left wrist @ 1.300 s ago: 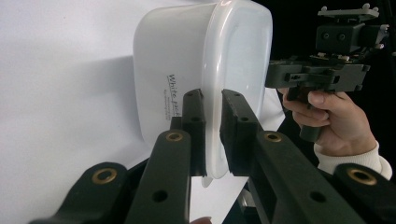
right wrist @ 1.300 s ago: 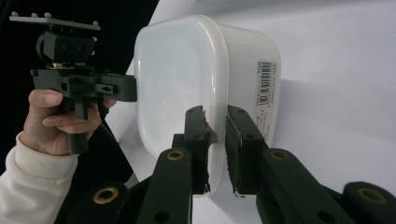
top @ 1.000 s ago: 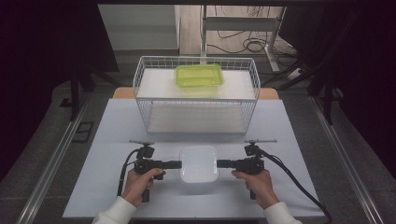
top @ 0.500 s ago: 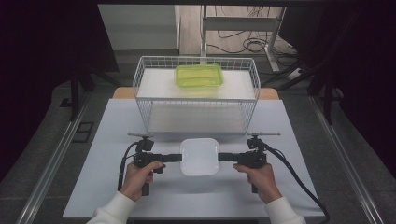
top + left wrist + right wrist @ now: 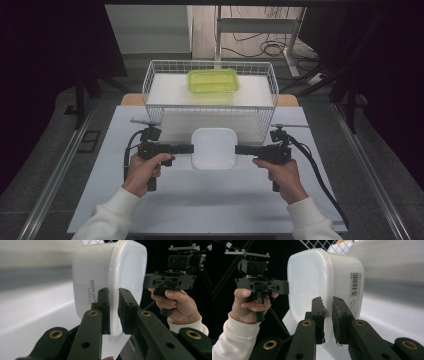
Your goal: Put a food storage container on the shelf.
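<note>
Hands come in from the bottom of the high view, forearms in white sleeves angled inward, each fist wrapped around a handle. The left gripper (image 5: 189,148) points level toward the right and is clamped on the left rim of the white box (image 5: 214,148); the right gripper (image 5: 239,149) points level toward the left, clamped on the opposite rim. The box hangs between them above the table (image 5: 200,205), just in front of the wire basket (image 5: 150,80).
</note>
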Motion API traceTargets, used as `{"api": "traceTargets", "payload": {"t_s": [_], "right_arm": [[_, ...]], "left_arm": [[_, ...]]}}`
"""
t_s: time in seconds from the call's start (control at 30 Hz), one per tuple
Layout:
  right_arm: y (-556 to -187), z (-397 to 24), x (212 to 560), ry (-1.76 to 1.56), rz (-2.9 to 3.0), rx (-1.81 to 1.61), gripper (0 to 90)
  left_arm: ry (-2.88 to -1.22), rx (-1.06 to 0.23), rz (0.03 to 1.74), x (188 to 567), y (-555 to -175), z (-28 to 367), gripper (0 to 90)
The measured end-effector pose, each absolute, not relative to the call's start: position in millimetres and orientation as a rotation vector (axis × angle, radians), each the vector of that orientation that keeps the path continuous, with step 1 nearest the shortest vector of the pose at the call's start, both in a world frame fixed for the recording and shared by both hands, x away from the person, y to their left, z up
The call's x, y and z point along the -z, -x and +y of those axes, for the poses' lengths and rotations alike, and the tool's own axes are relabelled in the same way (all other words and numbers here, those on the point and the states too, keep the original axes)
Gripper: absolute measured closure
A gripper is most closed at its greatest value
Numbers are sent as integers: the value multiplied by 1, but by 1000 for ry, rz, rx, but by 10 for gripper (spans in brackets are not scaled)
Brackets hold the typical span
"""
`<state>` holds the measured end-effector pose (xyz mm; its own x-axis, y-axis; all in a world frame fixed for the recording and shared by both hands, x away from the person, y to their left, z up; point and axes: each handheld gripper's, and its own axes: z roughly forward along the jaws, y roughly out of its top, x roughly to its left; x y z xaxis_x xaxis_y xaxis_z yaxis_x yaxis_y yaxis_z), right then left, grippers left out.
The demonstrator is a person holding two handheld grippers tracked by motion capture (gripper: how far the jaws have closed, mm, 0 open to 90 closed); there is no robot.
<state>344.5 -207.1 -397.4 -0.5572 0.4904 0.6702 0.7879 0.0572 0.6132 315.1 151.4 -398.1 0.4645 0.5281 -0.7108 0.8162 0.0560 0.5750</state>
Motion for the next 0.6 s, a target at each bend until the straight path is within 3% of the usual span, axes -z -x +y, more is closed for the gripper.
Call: {"api": "traceTargets", "payload": {"t_s": [0.6], "right_arm": [[-364, -205, 323, 1229, -2084, 1621, 797]], "left_arm": [[-1604, 230, 1121, 319, -337, 155, 808]]}}
